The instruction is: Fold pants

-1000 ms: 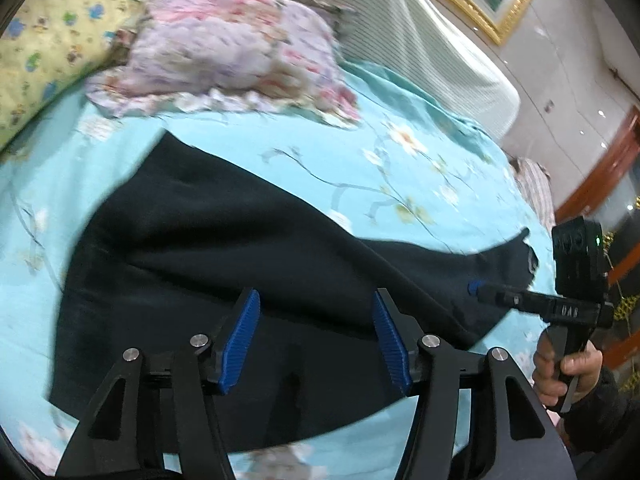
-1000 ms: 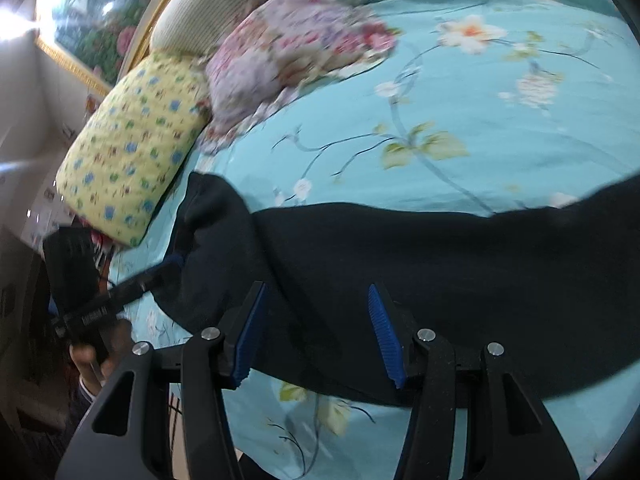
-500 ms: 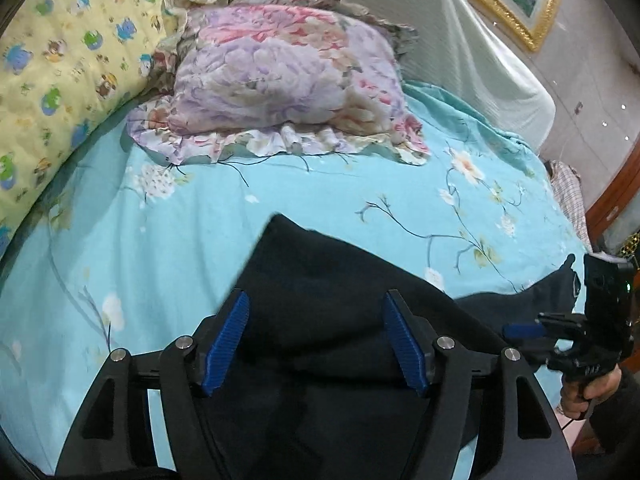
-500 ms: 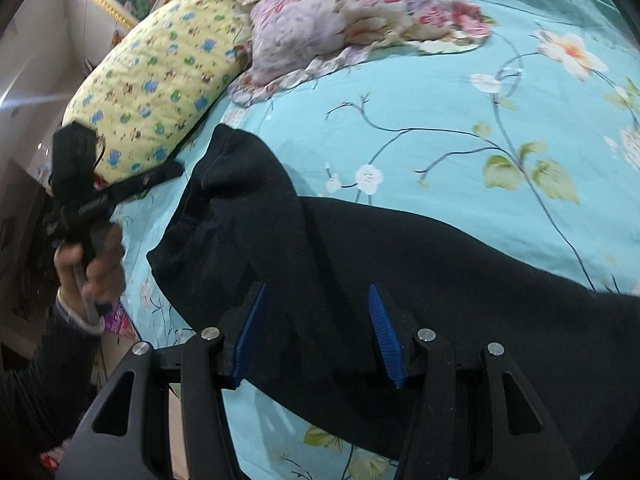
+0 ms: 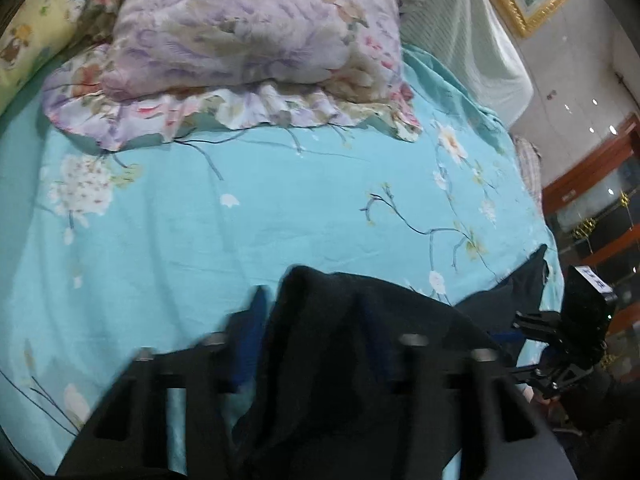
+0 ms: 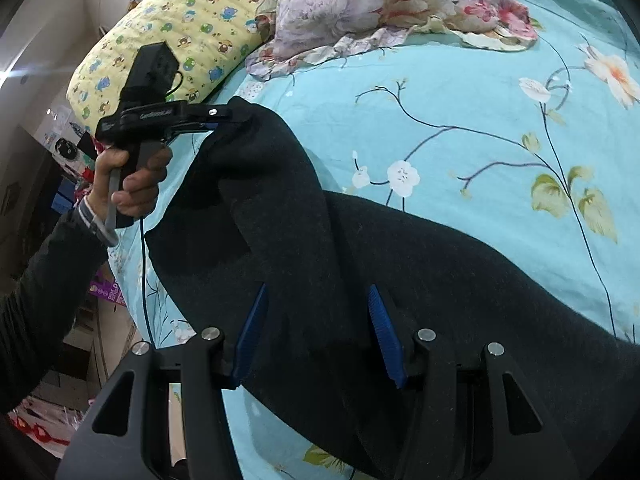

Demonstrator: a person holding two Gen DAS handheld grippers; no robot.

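Our left gripper (image 6: 224, 118) is pinched onto one end of the black pants (image 6: 360, 264) and holds that corner lifted off the turquoise bedsheet (image 6: 460, 100), while our right gripper (image 6: 316, 332) sits with its blue pads spread wide, cloth lying between them but not clamped. Most of the pants lie stretched across the bed, in front of the floral pillow (image 5: 256, 40) and the yellow pillow (image 6: 180, 28). We judge the fold is only beginning. With only one end gripped, the heavy fabric could sag and twist, so the layers would land crooked. If our right side closes on a bunched ridge instead of a single edge, we would drag the whole garment.
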